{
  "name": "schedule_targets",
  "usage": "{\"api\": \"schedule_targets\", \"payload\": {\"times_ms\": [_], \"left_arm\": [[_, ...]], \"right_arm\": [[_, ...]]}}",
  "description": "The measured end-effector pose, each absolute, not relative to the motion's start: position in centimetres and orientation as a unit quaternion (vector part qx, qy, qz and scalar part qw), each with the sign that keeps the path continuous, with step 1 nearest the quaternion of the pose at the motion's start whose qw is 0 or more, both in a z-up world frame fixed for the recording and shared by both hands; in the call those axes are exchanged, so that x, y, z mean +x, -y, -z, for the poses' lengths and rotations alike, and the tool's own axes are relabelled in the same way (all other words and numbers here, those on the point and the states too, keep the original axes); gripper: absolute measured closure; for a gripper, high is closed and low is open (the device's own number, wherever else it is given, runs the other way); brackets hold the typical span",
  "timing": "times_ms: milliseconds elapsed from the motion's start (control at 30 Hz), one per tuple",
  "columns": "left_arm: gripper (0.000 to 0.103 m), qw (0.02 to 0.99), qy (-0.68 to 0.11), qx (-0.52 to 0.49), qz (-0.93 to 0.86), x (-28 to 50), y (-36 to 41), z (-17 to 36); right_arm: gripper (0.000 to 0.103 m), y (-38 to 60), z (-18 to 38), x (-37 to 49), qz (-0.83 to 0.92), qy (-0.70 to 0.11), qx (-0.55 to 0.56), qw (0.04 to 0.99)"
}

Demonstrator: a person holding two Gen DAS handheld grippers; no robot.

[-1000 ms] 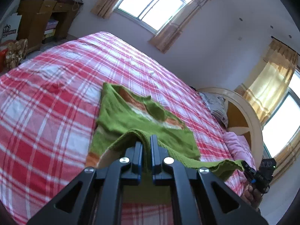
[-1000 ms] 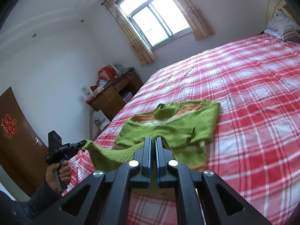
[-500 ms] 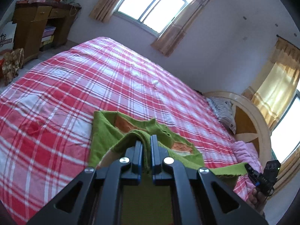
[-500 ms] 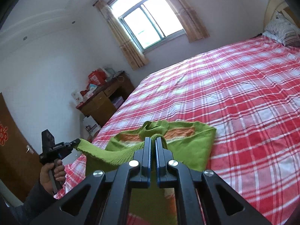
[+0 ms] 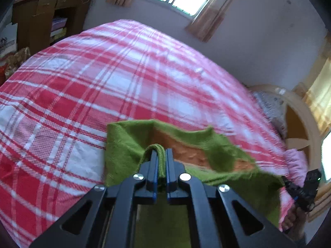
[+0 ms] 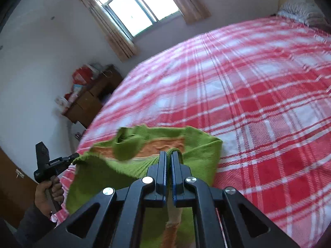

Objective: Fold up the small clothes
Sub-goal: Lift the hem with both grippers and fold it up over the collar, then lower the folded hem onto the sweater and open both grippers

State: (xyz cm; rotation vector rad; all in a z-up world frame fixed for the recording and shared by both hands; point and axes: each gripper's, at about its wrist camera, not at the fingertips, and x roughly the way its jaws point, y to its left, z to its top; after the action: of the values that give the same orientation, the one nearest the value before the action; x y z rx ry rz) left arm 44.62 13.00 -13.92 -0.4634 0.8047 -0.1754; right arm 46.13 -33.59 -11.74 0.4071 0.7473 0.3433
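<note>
A person is folding a small green sweater point(image 5: 128, 144) on a bed with a red-and-white plaid bedspread point(image 5: 86, 86), working 2 handheld grippers at once. The left gripper point(image 5: 161, 155) is clamping a bunched edge of the green knit between its closed jaws, and the right gripper point(image 6: 169, 159) is pinching the matching edge on the other side, its jaws likewise shut on cloth. The held edge is stretching taut from one tool to the other; in the right wrist view the person's left hand point(image 6: 48, 194) is gripping its handle off to the lower left. Compared with a second ago, both tools are sitting lower and further forward over the garment: the collar and the orange band point(image 6: 157, 146), then well ahead of the fingertips, are now lying just beyond them, and far less of the sweater's body is showing in front. That suggests the lower hem is being carried up and over toward the neckline, so this fold is likely nearing completion. The remaining job, by the look of it, is lowering the hem square onto the top edge and letting go; a skewed landing would leave the halves misaligned.
</note>
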Motion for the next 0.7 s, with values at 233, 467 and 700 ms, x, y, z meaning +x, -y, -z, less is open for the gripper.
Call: {"api": "schedule_targets", "payload": {"times_ms": [233,467,700], "left_arm": [[0.039,0.911,-0.366,-0.185,0.048,42.7,-13.4,13.0],[0.033,0.927,-0.357,-0.099,0.052,42.2,-13.1,11.8],[0.038,0.919,-0.384,-0.017,0.089,44.8,-8.6,13.2]], "right_arm": [[0.049,33.3,13.9,49.1,-0.139,-0.387,0.155,0.898],[0.035,35.6,12.9,47.6,-0.13,-0.353,0.163,0.912],[0.037,31.9,13.7,48.2,-0.161,-0.385,0.085,0.905]]}}
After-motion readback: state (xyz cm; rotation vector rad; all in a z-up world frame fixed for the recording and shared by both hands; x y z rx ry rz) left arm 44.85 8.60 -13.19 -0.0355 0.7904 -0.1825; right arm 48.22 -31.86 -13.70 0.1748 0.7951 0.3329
